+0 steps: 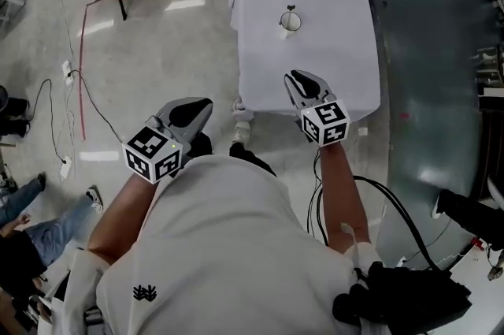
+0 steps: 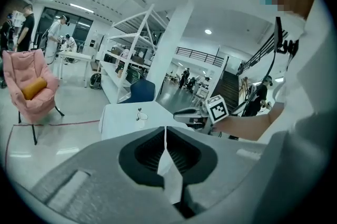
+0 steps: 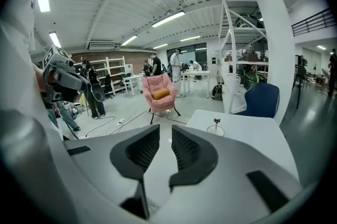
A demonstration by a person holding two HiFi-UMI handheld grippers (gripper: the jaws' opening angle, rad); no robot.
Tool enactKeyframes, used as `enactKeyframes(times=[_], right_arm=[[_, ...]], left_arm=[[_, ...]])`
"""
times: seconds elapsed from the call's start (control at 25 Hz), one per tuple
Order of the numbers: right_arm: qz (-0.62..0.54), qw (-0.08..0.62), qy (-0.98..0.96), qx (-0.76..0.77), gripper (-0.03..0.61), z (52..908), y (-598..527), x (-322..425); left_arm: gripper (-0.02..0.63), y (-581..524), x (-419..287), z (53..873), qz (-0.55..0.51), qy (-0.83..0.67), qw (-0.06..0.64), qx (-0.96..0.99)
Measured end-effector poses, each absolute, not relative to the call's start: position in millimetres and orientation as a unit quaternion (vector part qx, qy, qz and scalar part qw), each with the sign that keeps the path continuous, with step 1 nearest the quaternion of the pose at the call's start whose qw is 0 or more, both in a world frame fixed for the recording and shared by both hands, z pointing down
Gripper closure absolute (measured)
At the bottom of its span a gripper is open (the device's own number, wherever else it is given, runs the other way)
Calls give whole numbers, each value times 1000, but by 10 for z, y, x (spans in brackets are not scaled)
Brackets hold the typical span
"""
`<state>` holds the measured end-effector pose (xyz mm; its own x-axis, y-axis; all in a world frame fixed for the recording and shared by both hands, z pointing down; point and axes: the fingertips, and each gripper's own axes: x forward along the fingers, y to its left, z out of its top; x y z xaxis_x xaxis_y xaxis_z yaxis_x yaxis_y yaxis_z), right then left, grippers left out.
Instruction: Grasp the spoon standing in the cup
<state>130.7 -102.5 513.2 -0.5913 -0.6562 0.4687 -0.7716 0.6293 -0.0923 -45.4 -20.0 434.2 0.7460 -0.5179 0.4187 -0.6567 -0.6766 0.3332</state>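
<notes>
The spoon (image 1: 290, 10) is seen standing in the cup (image 1: 290, 23), at twelve o'clock from the narrowly parted, empty right hand-held gripper (image 1: 298, 80); the left hand-held gripper (image 1: 201, 107) is closed on nothing

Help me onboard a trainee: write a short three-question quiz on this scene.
1. True or false: the right gripper is closed on the spoon.
2. Where does the cup stand? A. on the white table; B. on the floor; C. on the pink chair.
3. Fill in: the jaws of the left gripper are ___.

Key:
1. False: its jaws stand apart with nothing between them, and the spoon is still in the cup farther along the table.
2. A.
3. Together, with nothing held.
</notes>
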Motion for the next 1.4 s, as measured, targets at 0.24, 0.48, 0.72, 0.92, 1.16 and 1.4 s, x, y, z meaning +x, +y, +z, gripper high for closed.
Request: enactKeyframes(times=[0.24, 0.48, 0.72, 0.92, 1.16, 1.4], right_arm=[[147, 211, -866, 429, 471, 5410, -1836, 1663], [153, 248, -851, 437, 442, 5660, -2585, 1683], [160, 282, -838, 440, 416, 5985, -3291, 1702], [179, 306, -831, 428, 391, 6367, -3755, 1741], [191, 343, -833, 389, 376, 6718, -4028, 1743], [202, 379, -833, 348, 409, 7012, -4114, 1691]], left_arm=[[600, -648, -376, 4414, 151, -323, 249, 900], [600, -1321, -483, 4416, 152, -306, 244, 908], [600, -2000, -609, 4446, 159, -291, 248, 910], [600, -2325, -669, 4532, 174, -281, 255, 909], [600, -2523, -786, 4684, 186, -289, 272, 899], [600, -2631, -830, 4813, 185, -297, 285, 892]])
